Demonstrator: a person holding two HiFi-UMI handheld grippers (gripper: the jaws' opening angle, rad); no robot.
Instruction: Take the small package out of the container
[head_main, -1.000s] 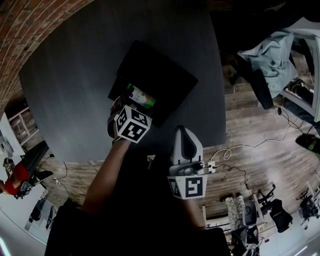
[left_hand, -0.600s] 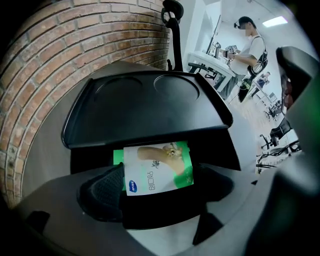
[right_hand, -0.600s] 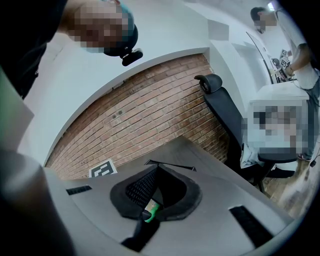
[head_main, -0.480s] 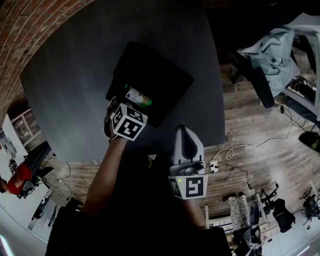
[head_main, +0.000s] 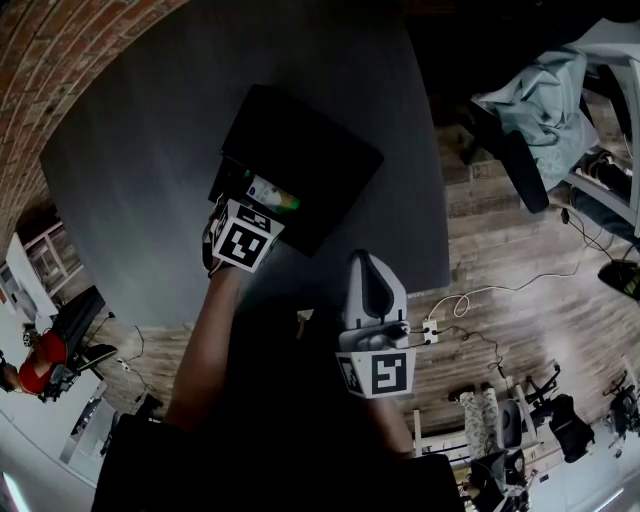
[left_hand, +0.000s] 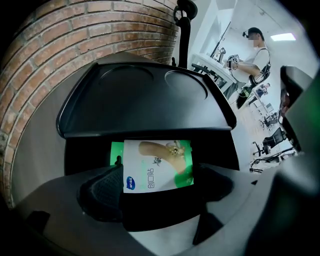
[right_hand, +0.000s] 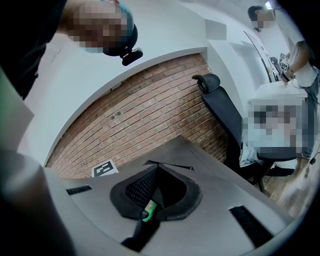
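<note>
The small package (left_hand: 157, 165), white and green with a printed picture, lies in the black container (head_main: 330, 150) under its raised black lid (left_hand: 145, 100). In the head view the package (head_main: 272, 192) shows at the container's near left side. My left gripper (left_hand: 159, 187) is at that opening, and its pads (left_hand: 102, 192) press against both sides of the package. Its marker cube (head_main: 243, 240) hides the jaws in the head view. My right gripper (head_main: 372, 290) hangs back over the table's near edge, shut with nothing in it (right_hand: 150, 197).
The container sits on a dark grey table (head_main: 150, 150) beside a brick wall (head_main: 60, 60). An office chair (right_hand: 225, 115) stands past the table's far side. A person (left_hand: 252, 50) stands at desks in the background.
My left gripper has shifted a little left and turned at the container's opening. The package stays in the same spot in the container. The right gripper has not moved.
</note>
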